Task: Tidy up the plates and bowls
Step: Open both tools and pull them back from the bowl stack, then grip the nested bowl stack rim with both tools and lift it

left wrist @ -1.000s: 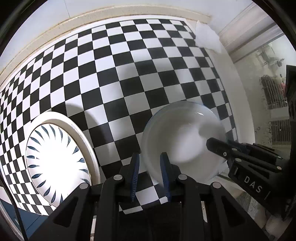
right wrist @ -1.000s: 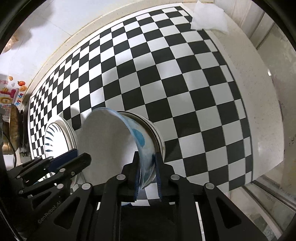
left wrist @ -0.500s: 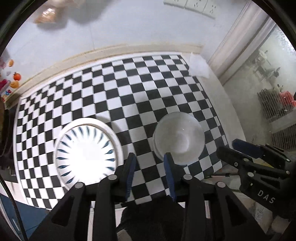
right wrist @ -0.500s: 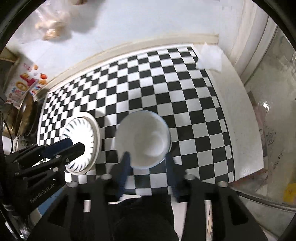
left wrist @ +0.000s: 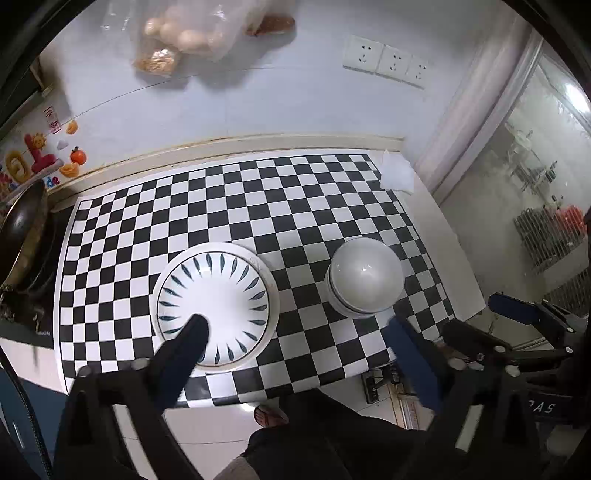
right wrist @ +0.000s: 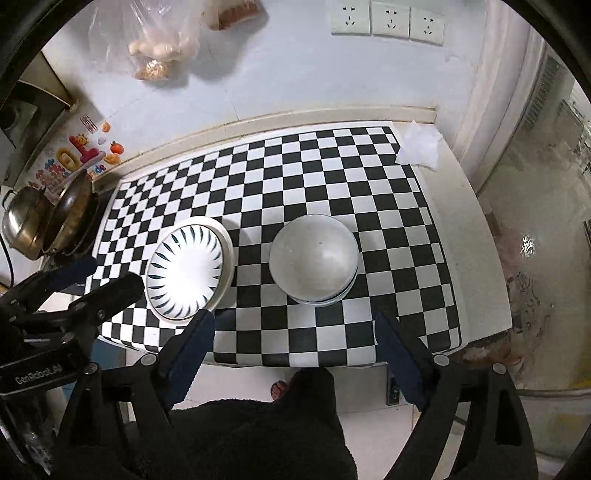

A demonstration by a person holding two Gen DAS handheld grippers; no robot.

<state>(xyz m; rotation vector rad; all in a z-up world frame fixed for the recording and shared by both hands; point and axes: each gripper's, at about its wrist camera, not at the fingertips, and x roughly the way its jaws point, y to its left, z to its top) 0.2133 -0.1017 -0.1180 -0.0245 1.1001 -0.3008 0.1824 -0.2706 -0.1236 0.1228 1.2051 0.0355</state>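
A stack of white bowls stands on the checkered mat at the right. A stack of white plates with a blue leaf pattern lies at the left. My left gripper is open and empty, held high above the mat's front edge, one finger over the plates in view. My right gripper is open and empty, high above the front edge, below the bowls in view. Each gripper shows in the other's view: the right gripper, the left gripper.
A checkered mat covers the counter. A crumpled white tissue lies at the back right corner. A wok and a metal pot stand at the left. Bags of eggs hang on the wall. The floor shows below the counter's front edge.
My right gripper let go of the blue-patterned bowl onto the bowl stack and opened wide. My left gripper opened wide too. Both grippers rose and pulled back from the counter.
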